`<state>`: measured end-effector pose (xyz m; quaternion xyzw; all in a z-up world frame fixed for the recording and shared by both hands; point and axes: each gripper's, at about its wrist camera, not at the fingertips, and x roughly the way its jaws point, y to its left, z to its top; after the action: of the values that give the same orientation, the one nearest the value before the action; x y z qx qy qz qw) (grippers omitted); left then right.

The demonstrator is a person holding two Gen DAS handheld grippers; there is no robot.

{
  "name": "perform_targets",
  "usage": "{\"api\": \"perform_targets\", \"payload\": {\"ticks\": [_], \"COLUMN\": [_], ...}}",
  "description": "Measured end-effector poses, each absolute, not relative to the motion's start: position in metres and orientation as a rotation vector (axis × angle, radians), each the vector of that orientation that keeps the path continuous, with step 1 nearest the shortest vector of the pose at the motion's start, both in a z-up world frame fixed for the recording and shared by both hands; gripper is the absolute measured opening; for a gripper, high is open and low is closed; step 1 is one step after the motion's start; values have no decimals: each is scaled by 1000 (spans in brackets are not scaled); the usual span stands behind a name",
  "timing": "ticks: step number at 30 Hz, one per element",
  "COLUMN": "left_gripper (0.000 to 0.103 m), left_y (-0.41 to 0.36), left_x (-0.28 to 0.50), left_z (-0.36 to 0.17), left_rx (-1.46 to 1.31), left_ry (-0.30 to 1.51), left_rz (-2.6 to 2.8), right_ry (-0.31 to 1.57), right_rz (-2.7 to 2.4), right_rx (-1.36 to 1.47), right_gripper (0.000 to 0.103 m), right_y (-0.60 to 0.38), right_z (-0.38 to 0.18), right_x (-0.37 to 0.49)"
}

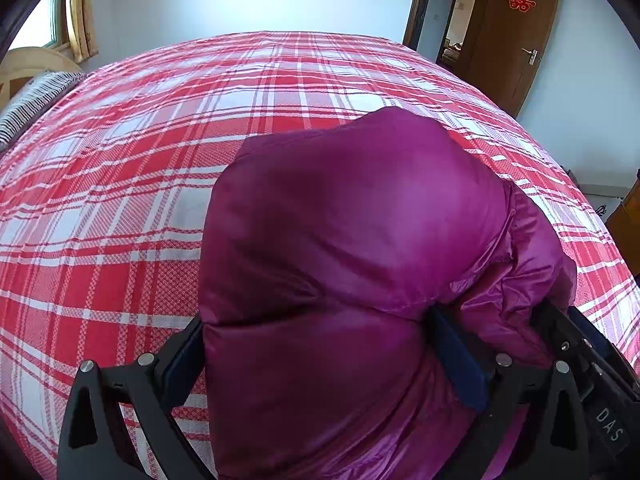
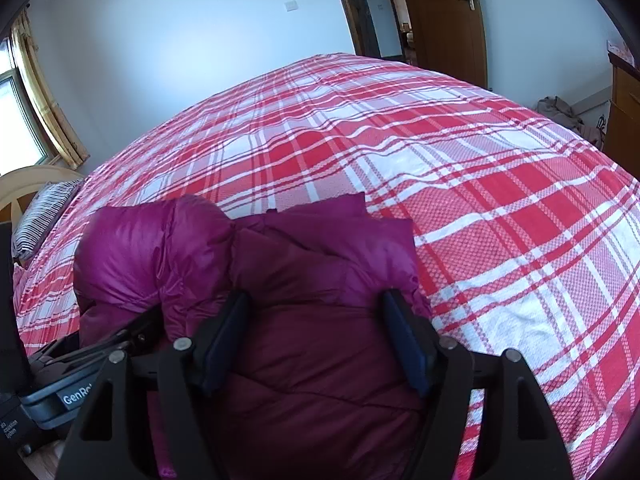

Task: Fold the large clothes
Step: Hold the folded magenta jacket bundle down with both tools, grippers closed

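Note:
A puffy magenta down jacket (image 1: 360, 220) is bunched between the fingers of both grippers, above the near edge of a bed with a red and white plaid sheet (image 1: 160, 140). My left gripper (image 1: 320, 344) is shut on a thick fold of the jacket; its fingertips are hidden by fabric. My right gripper (image 2: 316, 336) is shut on another fold of the jacket (image 2: 320, 264), with blue pads (image 2: 404, 344) pressed into its sides. The left gripper shows at the lower left of the right wrist view (image 2: 120, 340), close beside the right one.
A striped pillow (image 1: 28, 108) and a wooden headboard (image 1: 24, 64) lie at the far left. A brown door (image 1: 516, 32) stands open at the far right. Wooden furniture (image 2: 624, 112) and a heap of cloth (image 2: 560, 112) sit beyond the bed's right side.

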<state>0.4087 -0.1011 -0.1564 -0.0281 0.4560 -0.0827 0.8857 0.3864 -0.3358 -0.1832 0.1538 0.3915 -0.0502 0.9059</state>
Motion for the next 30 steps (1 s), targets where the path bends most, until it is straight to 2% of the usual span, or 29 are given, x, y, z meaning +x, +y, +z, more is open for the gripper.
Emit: {"api": "perform_targets", "payload": {"ticks": [30], "left_gripper": [102], "left_y": [-96], "left_x": [413], "left_z": [-160], "left_rx": [-93], "left_ry": [969], "left_rz": [-185], "right_ry": [843], "right_rz": [-120], "right_rx": [274], "right_gripper": [78], "right_y": [-330], "right_z": [-187], "right_x": [391]}}
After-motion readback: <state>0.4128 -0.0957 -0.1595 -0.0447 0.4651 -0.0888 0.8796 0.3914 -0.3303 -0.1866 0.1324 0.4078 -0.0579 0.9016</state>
